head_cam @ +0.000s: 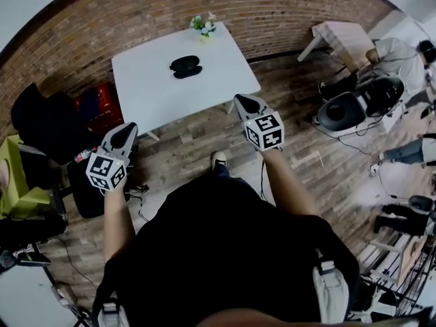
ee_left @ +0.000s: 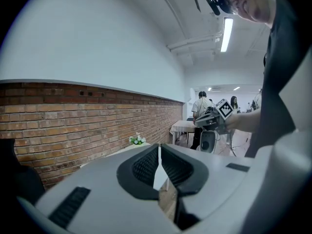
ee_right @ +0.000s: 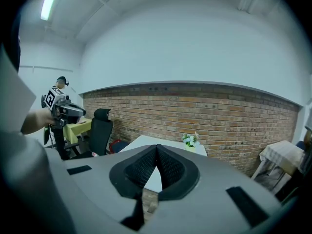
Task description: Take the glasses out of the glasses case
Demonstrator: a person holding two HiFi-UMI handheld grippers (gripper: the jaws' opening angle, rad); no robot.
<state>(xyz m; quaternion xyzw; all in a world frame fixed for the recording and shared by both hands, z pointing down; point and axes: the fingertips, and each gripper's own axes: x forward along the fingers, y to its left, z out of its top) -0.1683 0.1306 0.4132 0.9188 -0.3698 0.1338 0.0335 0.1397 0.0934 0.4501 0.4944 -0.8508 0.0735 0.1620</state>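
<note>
"Black, the glasses case (head_cam: 185, 67): it lies near the middle of the white surface (head_cam: 146, 80), a little toward the far edge, and nothing touches it."

"Is its lid up?"

"It is too small in the head view to tell. A small pot of flowers (head_cam: 204, 24) stands at the surface's far edge, by the brick wall (head_cam: 122, 16)."

"And the claws?"

"Both are well apart from the case, held over the wooden floor (head_cam: 197, 131) on the person's side of the surface. The left claw (head_cam: 122, 136) sits off the near left corner, and its own view shows the tips pressed together with nothing between them. The right claw (head_cam: 246, 104) sits just off the near right corner, and it is likewise closed on nothing."

"Anything beside the surface?"

"A black office chair (ee_right: 101, 129) stands to its left."
</note>
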